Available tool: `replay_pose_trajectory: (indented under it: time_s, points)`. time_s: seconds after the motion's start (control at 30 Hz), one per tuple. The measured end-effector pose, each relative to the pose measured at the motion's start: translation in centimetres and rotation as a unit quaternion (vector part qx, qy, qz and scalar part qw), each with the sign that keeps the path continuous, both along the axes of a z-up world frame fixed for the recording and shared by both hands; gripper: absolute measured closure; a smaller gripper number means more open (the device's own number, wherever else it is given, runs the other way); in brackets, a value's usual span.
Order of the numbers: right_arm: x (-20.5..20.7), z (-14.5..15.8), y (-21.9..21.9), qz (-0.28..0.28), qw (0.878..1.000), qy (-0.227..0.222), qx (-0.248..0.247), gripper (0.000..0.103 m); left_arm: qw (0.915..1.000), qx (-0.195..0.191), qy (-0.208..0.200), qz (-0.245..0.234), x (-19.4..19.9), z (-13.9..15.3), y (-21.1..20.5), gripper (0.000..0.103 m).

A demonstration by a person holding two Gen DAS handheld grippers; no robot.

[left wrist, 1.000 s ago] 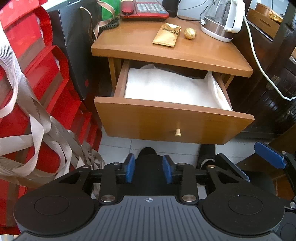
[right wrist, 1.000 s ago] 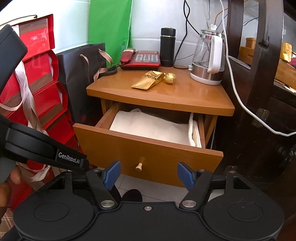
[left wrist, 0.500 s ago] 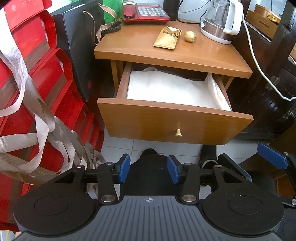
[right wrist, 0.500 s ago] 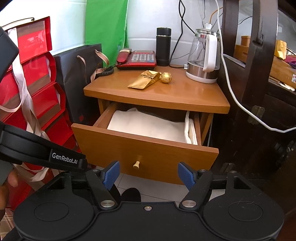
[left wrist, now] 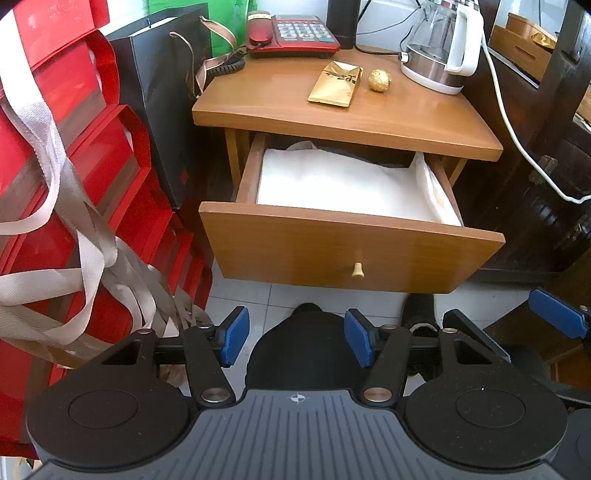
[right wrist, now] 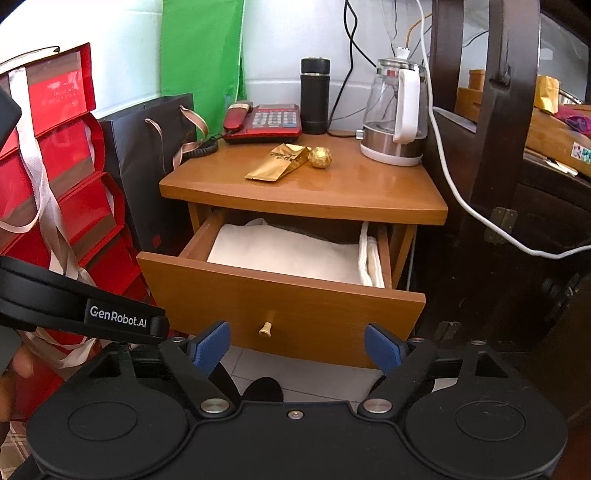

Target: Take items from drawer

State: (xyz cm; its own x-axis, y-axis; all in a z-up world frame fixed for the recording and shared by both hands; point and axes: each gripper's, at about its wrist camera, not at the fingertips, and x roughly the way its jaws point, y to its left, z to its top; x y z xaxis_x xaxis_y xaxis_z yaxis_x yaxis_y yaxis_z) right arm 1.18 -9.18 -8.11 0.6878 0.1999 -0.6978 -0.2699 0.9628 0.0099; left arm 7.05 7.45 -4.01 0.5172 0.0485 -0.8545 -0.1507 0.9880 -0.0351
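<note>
Here, drawer (left wrist: 347, 243) open, knob (left wrist: 357, 270) facing viewer

Drawer (left wrist: 351, 254) pulled out of nightstand, cloth (left wrist: 343, 188) lying in it, knob (left wrist: 357, 270) on its front. On the surface (left wrist: 280, 107): phone (left wrist: 295, 35) at back left corner, flask (right wrist: 314, 96) just right of it, kettle (left wrist: 439, 48) at back right corner, packet (left wrist: 336, 85) mid-surface with foil ball (left wrist: 379, 80) just right of it. Bags (left wrist: 74, 184) stacked left of nightstand. Both grippers sit in front of drawer, below the knob.
</note>
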Motion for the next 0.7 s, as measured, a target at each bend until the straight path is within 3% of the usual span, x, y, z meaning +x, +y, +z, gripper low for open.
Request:
replay_pose_trajectory:
  time_s: [0.07, 0.7]
  points:
    - [0.0, 0.0, 0.0, -0.002, 1.000, 0.001, 0.000, 0.017, 1.0000, -0.001, 0.004, 0.000, 0.2, -0.2, 0.0, 0.041]
    - [0.8, -1.7, -0.8, -0.011, 1.000, 0.027, -0.002, 0.015, 0.9994, -0.003, 0.033, -0.003, 1.6, -2.7, -0.1, 0.041]
